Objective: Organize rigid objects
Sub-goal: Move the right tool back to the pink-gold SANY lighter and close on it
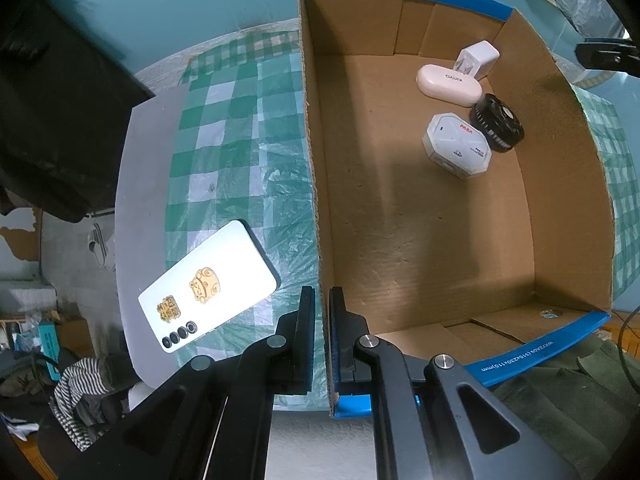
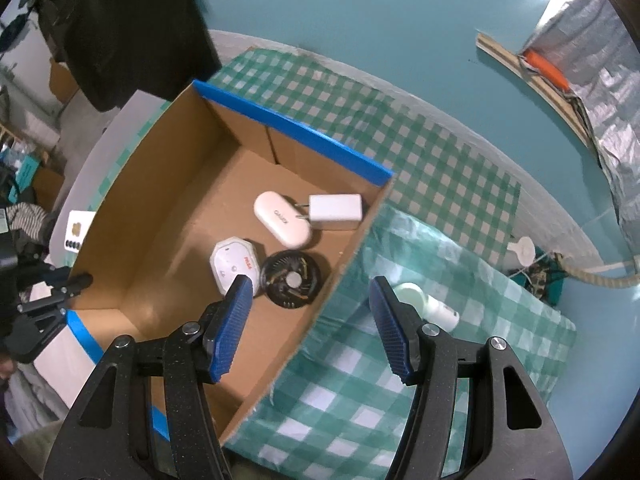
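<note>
Your left gripper (image 1: 322,300) is clamped on the side wall of the cardboard box (image 1: 316,184), while your right gripper (image 2: 310,312) hangs released over the box's opposite wall, holding nothing. Inside the box lie a white charger (image 2: 336,207), a white oval case (image 2: 282,219), an octagonal white case (image 2: 232,264) and a black round fan (image 2: 290,280); a white phone (image 1: 210,284) rests outside on the checked cloth (image 1: 240,140).

Brown cardboard box (image 1: 420,240) with blue edges sits on green-and-white checked cloth (image 1: 224,152).
</note>
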`<state>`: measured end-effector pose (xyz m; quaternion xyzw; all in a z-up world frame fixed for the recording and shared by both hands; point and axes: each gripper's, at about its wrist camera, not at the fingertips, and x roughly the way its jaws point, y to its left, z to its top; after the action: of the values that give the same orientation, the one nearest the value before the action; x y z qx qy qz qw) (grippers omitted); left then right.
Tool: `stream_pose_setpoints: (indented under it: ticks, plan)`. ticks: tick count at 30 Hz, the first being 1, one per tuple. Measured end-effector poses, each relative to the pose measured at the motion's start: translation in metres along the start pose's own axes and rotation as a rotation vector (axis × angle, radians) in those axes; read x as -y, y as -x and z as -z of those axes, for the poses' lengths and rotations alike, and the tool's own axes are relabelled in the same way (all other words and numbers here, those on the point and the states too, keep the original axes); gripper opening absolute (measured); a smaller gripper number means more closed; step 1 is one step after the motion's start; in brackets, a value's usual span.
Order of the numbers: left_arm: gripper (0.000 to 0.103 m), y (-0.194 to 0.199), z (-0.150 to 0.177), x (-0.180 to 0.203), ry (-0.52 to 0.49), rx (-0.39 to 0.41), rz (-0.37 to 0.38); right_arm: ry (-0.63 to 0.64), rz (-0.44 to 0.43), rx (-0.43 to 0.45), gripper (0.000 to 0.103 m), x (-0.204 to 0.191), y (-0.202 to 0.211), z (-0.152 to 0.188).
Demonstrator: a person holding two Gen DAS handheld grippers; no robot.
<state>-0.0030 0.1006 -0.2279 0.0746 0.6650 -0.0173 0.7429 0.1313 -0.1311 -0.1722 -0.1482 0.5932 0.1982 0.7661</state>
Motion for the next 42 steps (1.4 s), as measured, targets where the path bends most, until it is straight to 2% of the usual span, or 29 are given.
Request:
stream_pose_setpoints:
  ticks: [12,20,33,42]
  plan:
    - [0.007,0.001,-0.002,0.002,-0.003,-0.003,0.001,-0.091,0.021,-0.014,0.062,0.042,0.010,0.022]
    - [0.007,0.002,-0.004,0.000,0.008,-0.001,0.006,-0.182,0.021,-0.039,0.062,0.080,0.002,0.039]
    - [0.007,-0.001,-0.006,0.000,0.015,-0.013,0.008,-0.369,0.016,-0.166,0.061,0.171,-0.059,0.085]
    - [0.007,0.000,-0.007,0.000,0.020,-0.017,0.006,-0.414,0.028,-0.274,0.061,0.195,-0.108,0.111]
